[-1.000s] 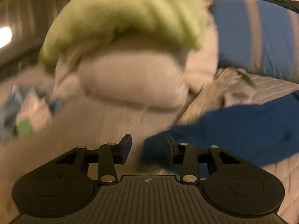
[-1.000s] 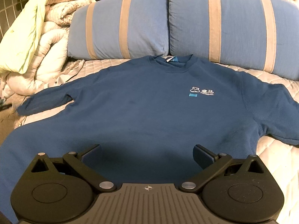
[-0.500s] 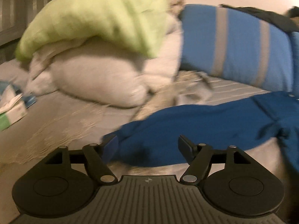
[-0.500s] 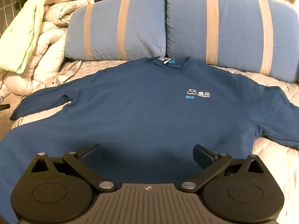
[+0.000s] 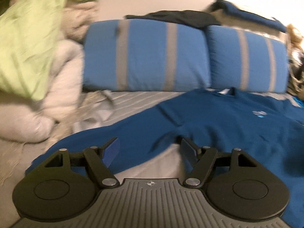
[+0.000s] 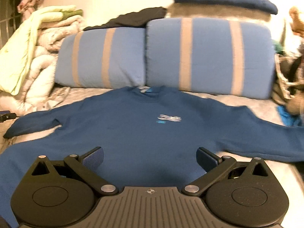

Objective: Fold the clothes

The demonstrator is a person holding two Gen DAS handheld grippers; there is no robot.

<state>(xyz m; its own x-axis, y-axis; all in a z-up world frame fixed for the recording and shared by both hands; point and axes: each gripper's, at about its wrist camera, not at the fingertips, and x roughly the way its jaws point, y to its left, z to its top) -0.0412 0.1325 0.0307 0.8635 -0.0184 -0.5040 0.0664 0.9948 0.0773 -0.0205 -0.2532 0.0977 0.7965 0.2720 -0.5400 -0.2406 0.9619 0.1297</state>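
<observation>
A dark blue long-sleeved sweatshirt [image 6: 144, 125] lies flat, front up, on the quilted bed, collar toward the pillows, both sleeves spread out. A small white and light-blue logo [image 6: 168, 118] is on its chest. My right gripper [image 6: 150, 156] is open and empty just above the shirt's lower middle. My left gripper [image 5: 150, 149] is open and empty over the shirt's left sleeve [image 5: 121, 133], near the armpit. The same shirt [image 5: 237, 125] fills the right of the left wrist view.
Two blue pillows with tan stripes [image 6: 209, 57] stand against the wall behind the shirt. A heap of white and light green bedding [image 6: 28, 57] is at the left. Dark folded clothes [image 6: 224, 0] lie on top of the pillows. Clutter [image 6: 290, 79] sits at the right.
My left gripper has opened wider and swung right, from the sleeve's cuff end toward the armpit. My right gripper has pulled back and turned a little right, staying open.
</observation>
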